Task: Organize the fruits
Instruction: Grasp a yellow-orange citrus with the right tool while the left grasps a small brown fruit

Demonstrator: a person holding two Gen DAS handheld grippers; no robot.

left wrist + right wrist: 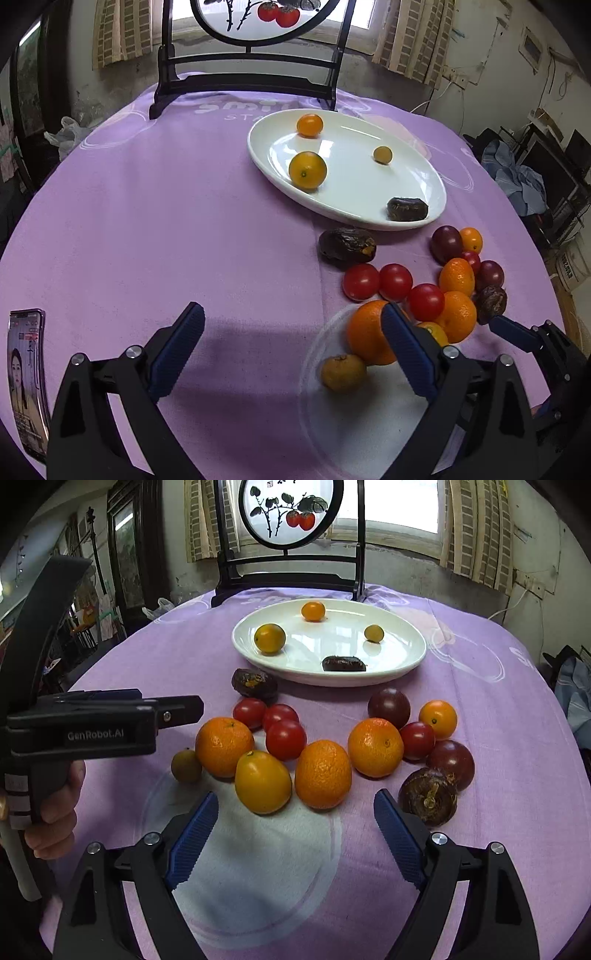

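Observation:
A white oval plate (406, 657) (424, 177) holds two yellow-orange tomatoes (270, 638), a small yellow fruit (373, 633) and a dark date (343, 663). Loose fruit lies on the purple cloth in front of it: oranges (375, 746), red tomatoes (285, 739), dark tomatoes (388, 706), a water chestnut (427, 796). My right gripper (295, 827) is open and empty just before a yellow tomato (262, 782) and a kumquat (322, 774). My left gripper (291, 343) is open and empty, left of the pile; an orange (365, 332) sits behind its right finger.
A dark date (347, 245) lies beside the plate's near rim. A phone (27, 380) lies at the table's left edge. A black framed screen stand (288, 579) stands behind the plate. The left gripper's body (103, 727) shows at the left in the right wrist view.

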